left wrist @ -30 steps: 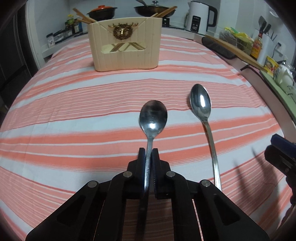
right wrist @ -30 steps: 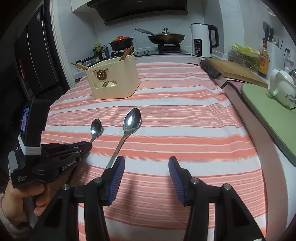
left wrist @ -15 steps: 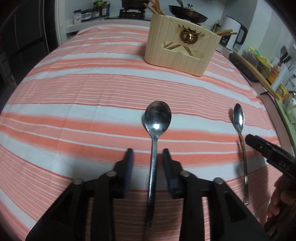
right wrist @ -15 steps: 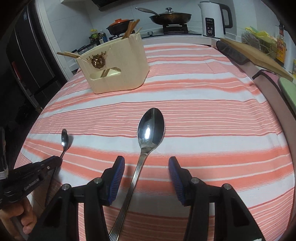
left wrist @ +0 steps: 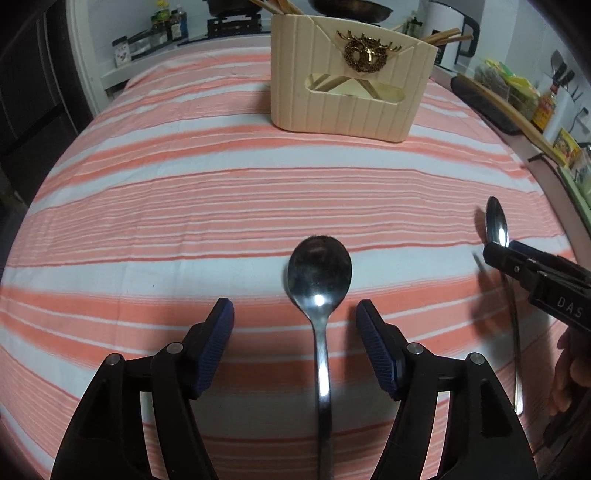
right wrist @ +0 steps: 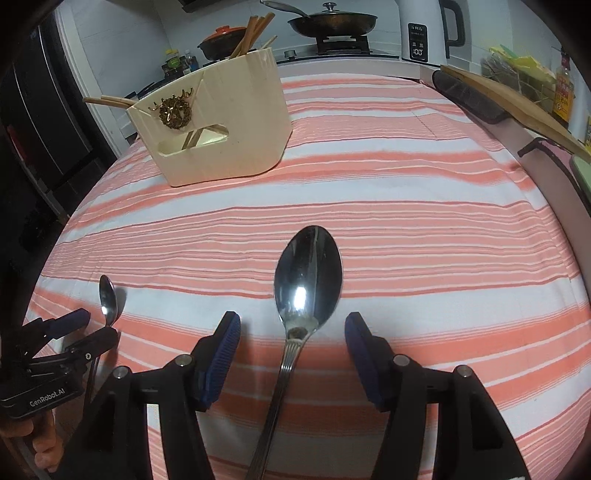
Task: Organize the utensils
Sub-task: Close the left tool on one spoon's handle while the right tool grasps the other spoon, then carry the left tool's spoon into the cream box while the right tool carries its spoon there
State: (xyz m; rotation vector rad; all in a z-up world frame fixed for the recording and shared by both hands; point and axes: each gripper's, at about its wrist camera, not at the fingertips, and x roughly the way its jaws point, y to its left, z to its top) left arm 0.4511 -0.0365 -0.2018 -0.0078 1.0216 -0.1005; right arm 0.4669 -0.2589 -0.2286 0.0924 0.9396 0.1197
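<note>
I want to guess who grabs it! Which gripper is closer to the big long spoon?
The right gripper: the long spoon lies between its open jaws, untouched. The left gripper sits off to the side, straddling the smaller spoon.

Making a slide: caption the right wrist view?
Open right tool straddles a large spoon on striped cloth; beige holder beyond.

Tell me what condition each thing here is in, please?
Left gripper: fingers open, just widened, round steel spoon between them, untouched.
Right gripper: fingers open, just widened, oval steel spoon between them, untouched.
Round steel spoon: lying flat, bowl up.
Oval steel spoon: lying flat, bowl up.
Cream ribbed utensil holder: upright, wooden chopsticks inside.
Black lidded pan: lid on.
</note>
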